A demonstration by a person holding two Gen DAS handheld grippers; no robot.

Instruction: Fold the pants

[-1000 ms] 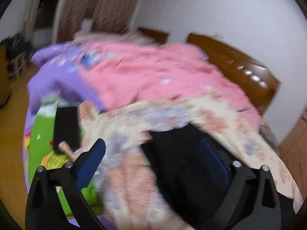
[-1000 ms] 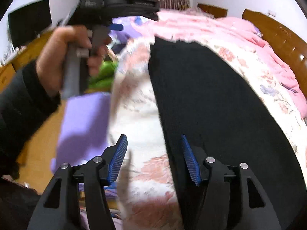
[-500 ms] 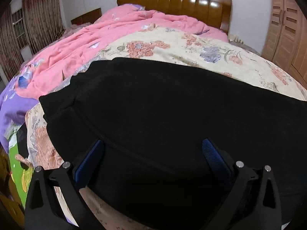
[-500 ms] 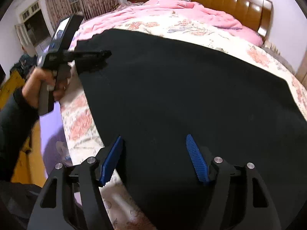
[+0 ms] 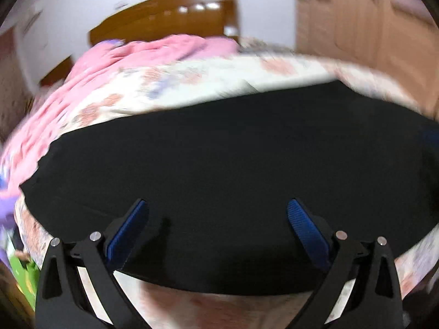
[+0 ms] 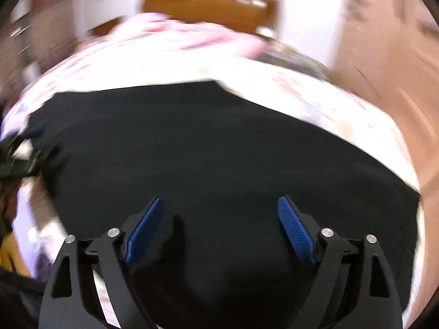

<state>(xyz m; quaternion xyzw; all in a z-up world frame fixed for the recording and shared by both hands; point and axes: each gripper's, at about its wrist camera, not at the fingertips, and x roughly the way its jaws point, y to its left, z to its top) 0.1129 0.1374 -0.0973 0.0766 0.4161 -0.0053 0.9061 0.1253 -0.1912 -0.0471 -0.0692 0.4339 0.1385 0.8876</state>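
Observation:
Black pants point(image 5: 233, 164) lie flat across a floral bedsheet point(image 5: 192, 82), filling the middle of both wrist views point(image 6: 219, 150). My left gripper point(image 5: 216, 219) hovers over their near edge, jaws wide apart, nothing between the blue pads point(image 5: 126, 230). My right gripper point(image 6: 219, 219) hangs above the dark cloth with its jaws opening; nothing is pinched between its blue pads point(image 6: 296, 230). At the far left edge of the right wrist view part of the left gripper point(image 6: 16, 159) shows. Both pictures are blurred by motion.
A pink quilt point(image 5: 123, 63) lies bunched toward the wooden headboard point(image 5: 170, 13). A wooden wardrobe point(image 5: 370, 19) stands to the right of the bed. Purple cloth point(image 5: 5, 205) and a green item point(image 5: 27, 274) sit past the bed's left edge.
Both views have swung from the bed's left side round to face the headboard and wardrobe. The pants now lie crosswise in front of both grippers. The right gripper's jaws have spread wider.

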